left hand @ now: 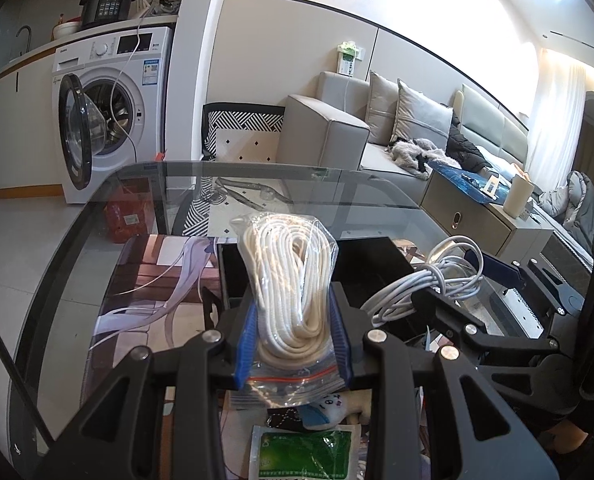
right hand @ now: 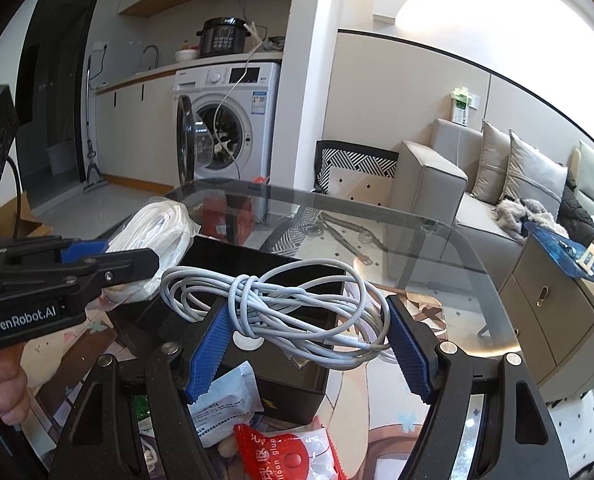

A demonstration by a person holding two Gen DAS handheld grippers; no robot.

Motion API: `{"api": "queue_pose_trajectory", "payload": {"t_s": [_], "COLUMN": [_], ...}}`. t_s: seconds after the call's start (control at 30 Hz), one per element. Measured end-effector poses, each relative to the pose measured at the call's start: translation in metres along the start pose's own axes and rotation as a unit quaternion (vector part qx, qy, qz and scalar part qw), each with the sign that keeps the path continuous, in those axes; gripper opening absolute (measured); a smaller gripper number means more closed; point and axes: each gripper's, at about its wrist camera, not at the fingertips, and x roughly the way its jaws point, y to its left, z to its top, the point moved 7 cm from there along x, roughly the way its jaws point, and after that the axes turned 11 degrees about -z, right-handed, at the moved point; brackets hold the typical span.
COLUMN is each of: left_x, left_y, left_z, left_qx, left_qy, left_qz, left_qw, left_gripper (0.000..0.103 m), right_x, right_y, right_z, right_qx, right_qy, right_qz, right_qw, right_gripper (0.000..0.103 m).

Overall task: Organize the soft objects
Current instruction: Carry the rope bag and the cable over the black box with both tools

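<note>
My left gripper (left hand: pixel 293 300) is shut on a clear zip bag of coiled white rope (left hand: pixel 289 264), which stands upright between its blue pads. Just behind the bag an open black box (left hand: pixel 369 260) rests on the glass table (left hand: pixel 257 176). To the right, my right gripper (left hand: pixel 457 284) holds a bundle of grey cable (left hand: pixel 429 280). In the right wrist view, the right gripper (right hand: pixel 309 308) is shut on the grey cable bundle (right hand: pixel 281 304), which hangs over the black box (right hand: pixel 289 376). The left gripper (right hand: pixel 137 254) with the rope bag (right hand: pixel 157 232) is at the left.
Near the table's front lie a green packet (left hand: pixel 305 456), a small plush toy (left hand: pixel 333 412), a white packet (right hand: pixel 225 400) and a red glue packet (right hand: pixel 285 452). A person's hand (right hand: pixel 5 388) holds the left gripper. Beyond the table stand a washing machine (left hand: pixel 113 92) and a sofa (left hand: pixel 337 128).
</note>
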Motion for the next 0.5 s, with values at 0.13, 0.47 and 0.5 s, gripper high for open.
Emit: {"api": "queue_pose_trajectory", "payload": {"t_s": [0.13, 0.47, 0.5], "left_x": [0.001, 0.006, 0.006], "left_y": [0.001, 0.007, 0.007], "left_z": [0.001, 0.006, 0.006], "left_qx": [-0.002, -0.01, -0.011], "left_qy": [0.001, -0.002, -0.002], "left_qz": [-0.001, 0.0, -0.001], "left_qw": [1.0, 0.9999, 0.9999], "left_gripper": [0.031, 0.032, 0.032], "right_x": [0.005, 0.015, 0.016], "right_y": [0.003, 0.014, 0.014], "right_z": [0.001, -0.001, -0.001], "right_qx": [-0.015, -0.046, -0.048], "right_qy": [0.004, 0.009, 0.009], "right_qz": [0.005, 0.012, 0.012], "right_qw": [1.0, 0.999, 0.999], "right_gripper": [0.076, 0.076, 0.076]}}
